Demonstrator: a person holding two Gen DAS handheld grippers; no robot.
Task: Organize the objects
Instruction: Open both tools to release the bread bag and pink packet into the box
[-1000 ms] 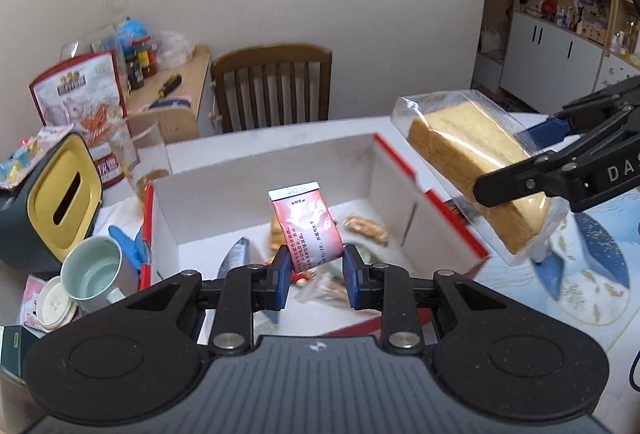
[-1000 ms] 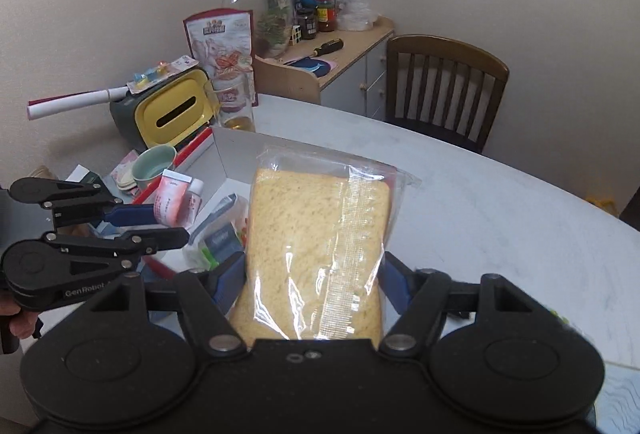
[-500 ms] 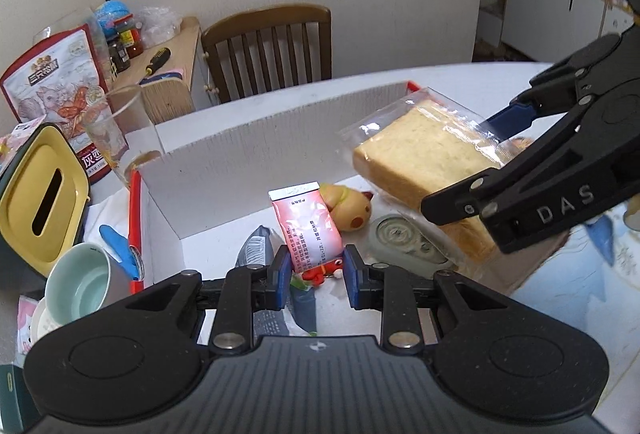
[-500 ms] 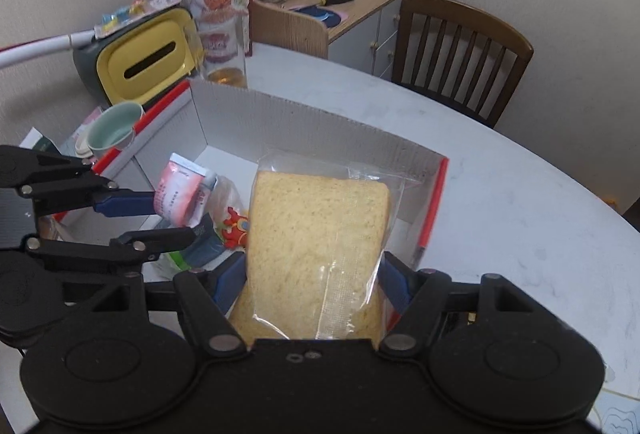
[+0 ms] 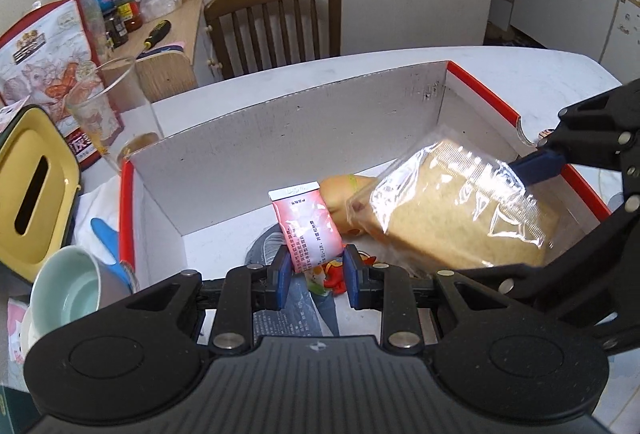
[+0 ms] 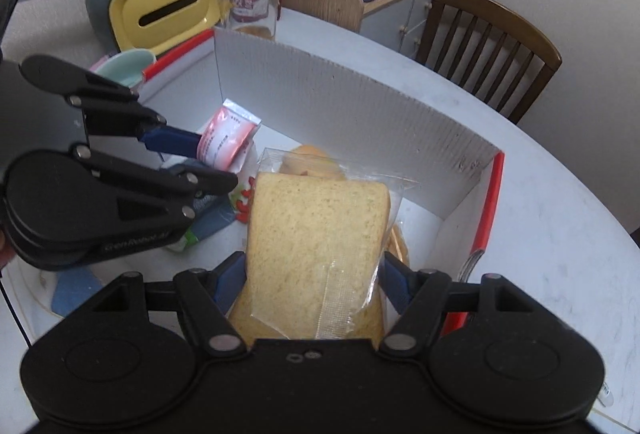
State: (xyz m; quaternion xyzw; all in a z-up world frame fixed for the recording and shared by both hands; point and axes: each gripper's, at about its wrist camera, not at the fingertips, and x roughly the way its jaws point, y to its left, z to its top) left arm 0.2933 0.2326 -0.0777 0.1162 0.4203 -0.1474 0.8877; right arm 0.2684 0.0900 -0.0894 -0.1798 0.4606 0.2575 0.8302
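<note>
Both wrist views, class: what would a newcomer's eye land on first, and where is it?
The bagged bread slice, clamped in the right gripper over the white box. Beside it, the left gripper pinches a pink packet above the snacks lying inside. Left of the box stands a yellow-lidded tissue box.

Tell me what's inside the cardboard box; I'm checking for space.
Inside the cardboard box: a yellow toy, a grey packet, red-wrapped snacks. The held bagged bread and pink packet cover the rest.

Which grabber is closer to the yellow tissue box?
Left. The left gripper, shut on a pink packet, is at the box's end nearest the yellow tissue box. The right gripper, holding bagged bread, is on the far side.
</note>
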